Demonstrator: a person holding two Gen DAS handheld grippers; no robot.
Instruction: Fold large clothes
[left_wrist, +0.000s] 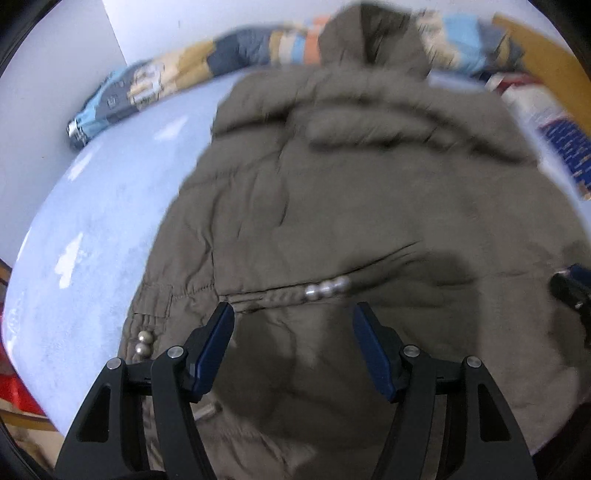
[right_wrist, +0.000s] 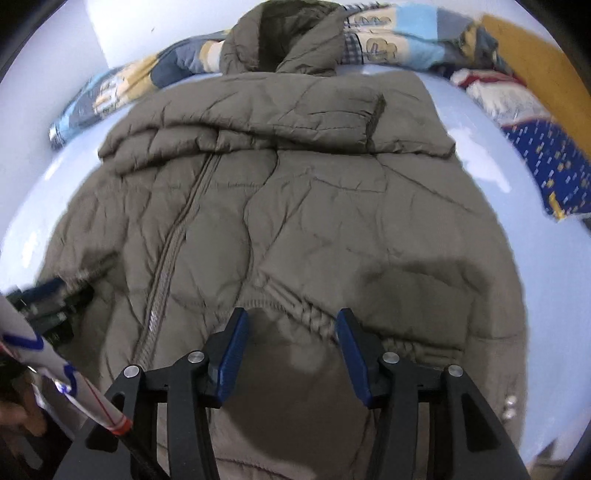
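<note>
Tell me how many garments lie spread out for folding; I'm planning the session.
1: an olive padded jacket lies flat on the pale blue bed, hood toward the patterned bedding at the far edge. Others could be hidden in that bedding.

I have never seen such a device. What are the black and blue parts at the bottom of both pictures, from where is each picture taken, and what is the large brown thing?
The black arms with blue pads are two-finger grippers. A person holds one in each hand; there is no robot. Each gripper carries a wide-angle camera looking forward along its fingers, so one picture comes from the left gripper and the other from the right gripper.

The large brown thing is a padded hooded jacket, spread over a light blue bed sheet, hood pointing away. The sleeves seem already folded across the chest. A patterned quilt lies bunched at the far edge.

Both grippers are open above the jacket's lower part, holding nothing. Each camera also glimpses the other gripper at its picture's edge.
</note>
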